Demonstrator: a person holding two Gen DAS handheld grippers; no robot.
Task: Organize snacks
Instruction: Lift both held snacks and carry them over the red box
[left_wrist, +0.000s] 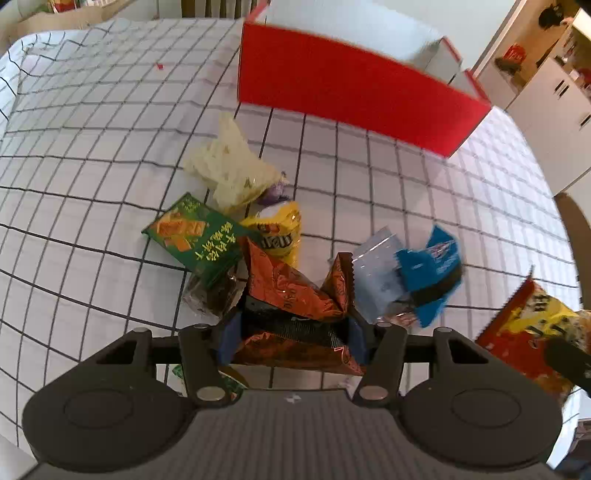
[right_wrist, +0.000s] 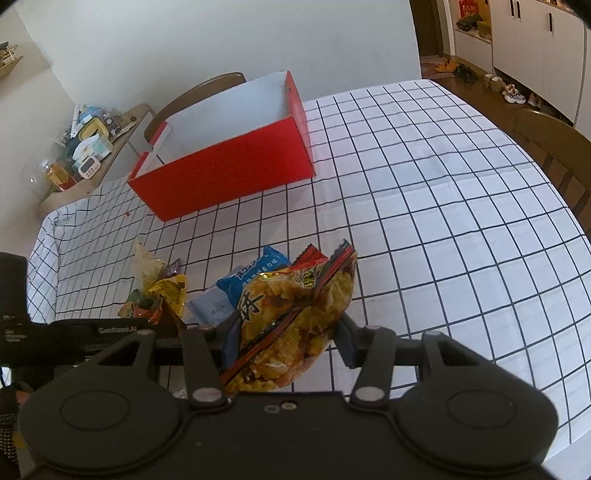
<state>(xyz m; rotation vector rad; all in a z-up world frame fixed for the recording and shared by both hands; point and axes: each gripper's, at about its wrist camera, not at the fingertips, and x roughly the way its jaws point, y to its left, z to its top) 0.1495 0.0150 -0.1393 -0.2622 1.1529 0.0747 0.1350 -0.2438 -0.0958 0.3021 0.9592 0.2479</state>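
- Clamped between the fingers of the left gripper (left_wrist: 291, 328), nearest the left wrist lens, an orange-brown foil packet (left_wrist: 295, 291) is held; its crinkled upper part is bunched up above the pads.
- Between the fingers of the right gripper (right_wrist: 286, 332) a yellow snack bag (right_wrist: 295, 317) with red edging is pinched, tilted, and appears lifted off the cloth.
- Both jaws are closed narrowly on their packets, each with a load.
- Judged from the layout, the step in hand is carrying both packets to the red box (right_wrist: 225, 173), which stands open at the far side of the table and looks empty inside.
- To do it well, each packet should be raised clear of the near wall before release, and one gripper at a time should be brought over the opening so the two are not crowded.
- Soft foil may slip; a steady squeeze is advisable.
- Beyond the held packet, the remaining pile is spread on the checked tablecloth (left_wrist: 92, 147): a green biscuit pack (left_wrist: 192, 236), a yellow candy bag (left_wrist: 280, 236), a pale crumpled wrapper (left_wrist: 232, 166), and a blue packet (left_wrist: 428, 266) to the right.
- Between pile and box, bare cloth is left.
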